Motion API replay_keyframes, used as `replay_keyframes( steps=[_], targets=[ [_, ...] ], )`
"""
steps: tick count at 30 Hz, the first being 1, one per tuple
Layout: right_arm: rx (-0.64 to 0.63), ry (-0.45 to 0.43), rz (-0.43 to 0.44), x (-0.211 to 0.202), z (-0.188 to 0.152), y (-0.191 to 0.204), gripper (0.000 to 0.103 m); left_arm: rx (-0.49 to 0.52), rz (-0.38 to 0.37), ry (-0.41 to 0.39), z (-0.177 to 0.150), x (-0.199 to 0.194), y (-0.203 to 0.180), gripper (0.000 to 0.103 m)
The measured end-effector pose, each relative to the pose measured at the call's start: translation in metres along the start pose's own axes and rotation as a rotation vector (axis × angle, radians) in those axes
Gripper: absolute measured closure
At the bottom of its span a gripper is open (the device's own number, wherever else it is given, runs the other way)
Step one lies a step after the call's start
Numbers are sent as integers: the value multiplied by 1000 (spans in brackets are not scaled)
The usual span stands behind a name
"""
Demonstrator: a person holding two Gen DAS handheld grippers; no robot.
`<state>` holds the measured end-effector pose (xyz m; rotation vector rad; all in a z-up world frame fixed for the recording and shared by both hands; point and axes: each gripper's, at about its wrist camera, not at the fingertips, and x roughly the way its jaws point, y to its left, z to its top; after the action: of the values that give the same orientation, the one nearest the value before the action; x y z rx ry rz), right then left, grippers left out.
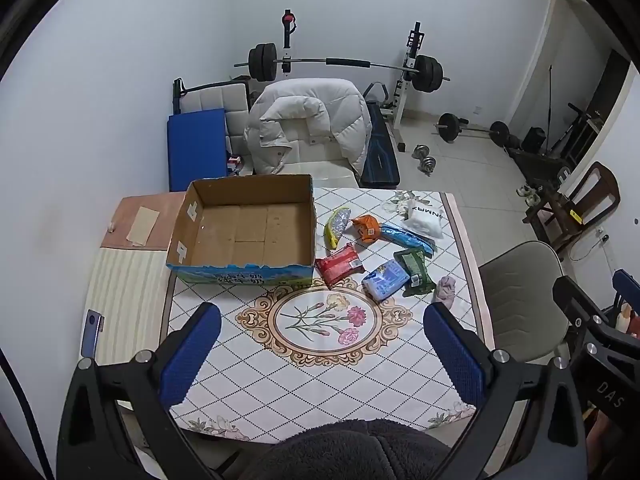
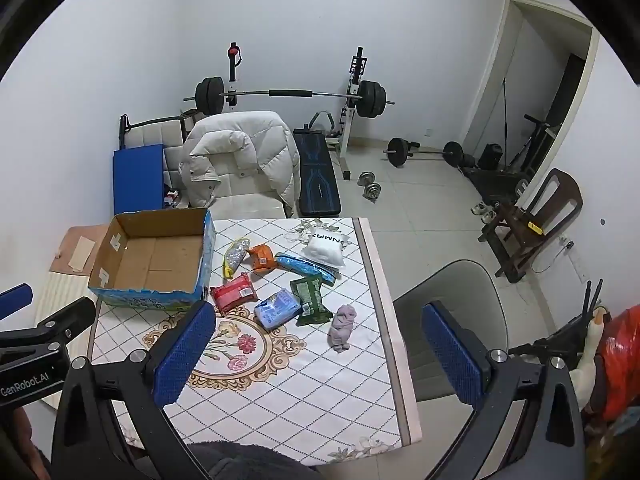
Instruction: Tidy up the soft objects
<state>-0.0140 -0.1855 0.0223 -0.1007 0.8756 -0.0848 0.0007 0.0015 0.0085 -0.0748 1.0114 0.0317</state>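
Cardboard is the target here: the open brown cardboard box with blue printed sides (image 1: pixel 244 232) sits empty at the far left of the table (image 1: pixel 320 376), on its diamond-patterned cloth. Soft items lie loose just right of it: a red packet (image 1: pixel 339 267) nearest the box, a light blue tissue pack (image 1: pixel 385 278), a green pouch (image 1: pixel 414 270), an orange pouch (image 1: pixel 366 229), a yellow-and-silver packet (image 1: pixel 337 226), a long blue packet (image 1: pixel 406 237), a white pillow-like bag (image 1: pixel 423 220) and a small lilac cloth bundle (image 2: pixel 343 326) near the right edge.

We judge no item moved yet; the step is the first pick. Best practice, in our view: take the red packet first, grip across its short side, lift clear of the box wall, release low inside. Squeeze gently; the packs will deform.

Left gripper (image 1: pixel 320 354): spread wide, holding nothing, above the floral medallion. Right gripper (image 2: pixel 322 354): likewise fully spread and unloaded, over the near right part of the cloth.
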Motion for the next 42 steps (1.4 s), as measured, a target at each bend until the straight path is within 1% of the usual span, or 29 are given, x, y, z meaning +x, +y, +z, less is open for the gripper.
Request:
replay_keyframes(
  steps=[7, 21, 26, 33, 42],
  targets=[
    [5, 2, 0, -4, 0, -6, 0, -2, -3, -3, 2, -3, 0, 0],
    [10, 5, 5, -2, -4, -1, 0, 0, 0, -5, 0, -4, -4, 0],
    [6, -3, 2, -6, -5, 2, 0, 6, -2, -18, 0, -14, -11, 0],
    [18, -25, 1, -17, -5, 3, 0, 2, -4, -30, -5, -16, -3, 0],
    [16, -32, 0, -20, -4, 8, 0, -1, -5, -38, -4, -19, 4, 0]
  ],
)
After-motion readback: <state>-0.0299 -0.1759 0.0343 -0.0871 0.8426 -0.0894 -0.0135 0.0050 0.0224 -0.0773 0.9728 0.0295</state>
